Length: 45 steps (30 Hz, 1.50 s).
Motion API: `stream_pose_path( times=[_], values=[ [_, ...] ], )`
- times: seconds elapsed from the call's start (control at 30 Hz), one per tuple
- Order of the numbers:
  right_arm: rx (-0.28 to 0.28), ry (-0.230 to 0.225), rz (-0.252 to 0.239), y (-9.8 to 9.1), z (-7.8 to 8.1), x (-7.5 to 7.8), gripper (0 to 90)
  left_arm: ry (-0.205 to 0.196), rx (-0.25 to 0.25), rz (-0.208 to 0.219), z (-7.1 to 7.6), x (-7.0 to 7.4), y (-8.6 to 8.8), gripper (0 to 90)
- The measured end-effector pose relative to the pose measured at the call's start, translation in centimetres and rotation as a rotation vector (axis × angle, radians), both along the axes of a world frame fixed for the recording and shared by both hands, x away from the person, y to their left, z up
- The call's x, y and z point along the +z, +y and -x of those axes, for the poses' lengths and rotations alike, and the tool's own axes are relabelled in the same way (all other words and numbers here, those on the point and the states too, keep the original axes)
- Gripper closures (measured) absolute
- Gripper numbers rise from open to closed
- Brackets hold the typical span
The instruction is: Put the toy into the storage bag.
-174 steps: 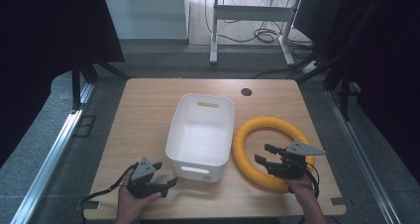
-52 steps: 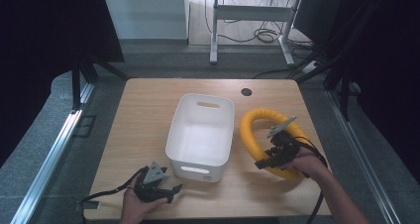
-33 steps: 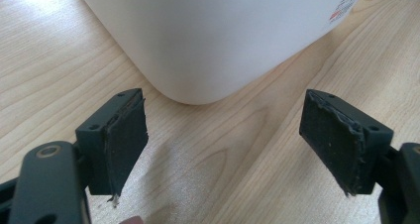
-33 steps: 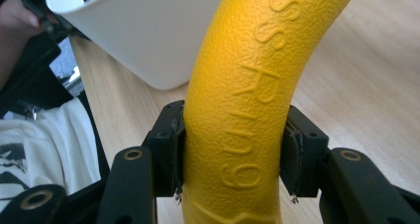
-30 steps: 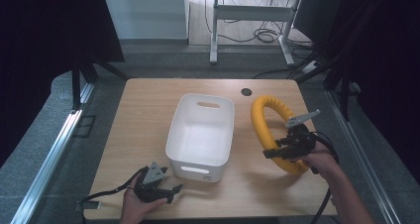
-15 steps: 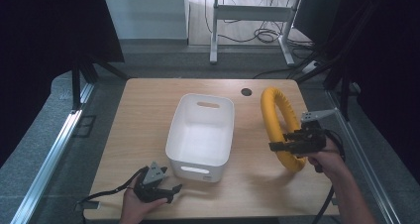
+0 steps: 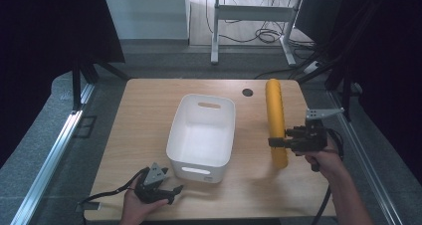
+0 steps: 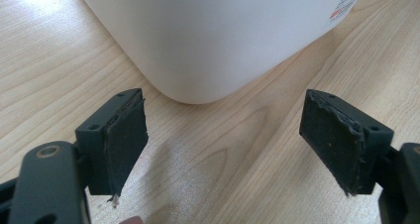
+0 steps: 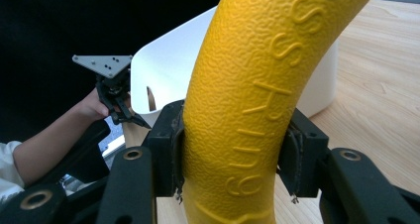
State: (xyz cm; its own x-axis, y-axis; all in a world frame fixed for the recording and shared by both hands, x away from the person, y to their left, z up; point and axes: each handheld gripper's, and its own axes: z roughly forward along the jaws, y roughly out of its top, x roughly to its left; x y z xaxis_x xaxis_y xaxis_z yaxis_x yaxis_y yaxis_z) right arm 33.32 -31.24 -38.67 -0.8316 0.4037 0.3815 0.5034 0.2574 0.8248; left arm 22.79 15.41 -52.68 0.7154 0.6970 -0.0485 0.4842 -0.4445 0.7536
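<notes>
A wooden table (image 7: 149, 115) is carrying a white bin (image 7: 203, 130) at frame centre. Right of it, the right gripper (image 7: 278, 142) is clamping a yellow ring (image 7: 275, 110) upright; tilting it flat should help it fit. Lower left, the left gripper (image 7: 166, 192) is resting, jaws apart.

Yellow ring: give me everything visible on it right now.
The yellow ring is a thick tube with a pebbled, rubbery-looking skin and raised lettering along its side. It stands on edge, seen nearly edge-on from the high view, right of the white bin and apart from it. Its low end is at or just above the table; contact can't be told. The right gripper is shut on its lower part, pads pressed to both sides.
</notes>
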Motion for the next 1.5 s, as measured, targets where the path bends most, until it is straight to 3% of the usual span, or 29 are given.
stream_pose_path(
  times=[0.67,0.97,1.17,1.5],
  values=[
    [-0.050,-0.082,-0.030,2.2,0.0,0.8,50.9,0.002,-0.002,-0.004,0.0,-0.2,-0.1,18.6],
    [-0.085,-0.094,-0.032,3.1,-0.4,0.6,50.8,0.004,-0.003,-0.009,-0.1,-0.2,-0.1,18.6],
    [-0.117,-0.114,-0.061,3.7,-0.1,0.7,50.7,0.003,-0.003,-0.009,-0.1,-0.2,-0.1,18.5],
    [-0.226,-0.196,-0.095,4.7,0.8,0.8,50.6,0.007,-0.005,-0.015,-0.1,-0.3,-0.1,18.4]
  ],
)
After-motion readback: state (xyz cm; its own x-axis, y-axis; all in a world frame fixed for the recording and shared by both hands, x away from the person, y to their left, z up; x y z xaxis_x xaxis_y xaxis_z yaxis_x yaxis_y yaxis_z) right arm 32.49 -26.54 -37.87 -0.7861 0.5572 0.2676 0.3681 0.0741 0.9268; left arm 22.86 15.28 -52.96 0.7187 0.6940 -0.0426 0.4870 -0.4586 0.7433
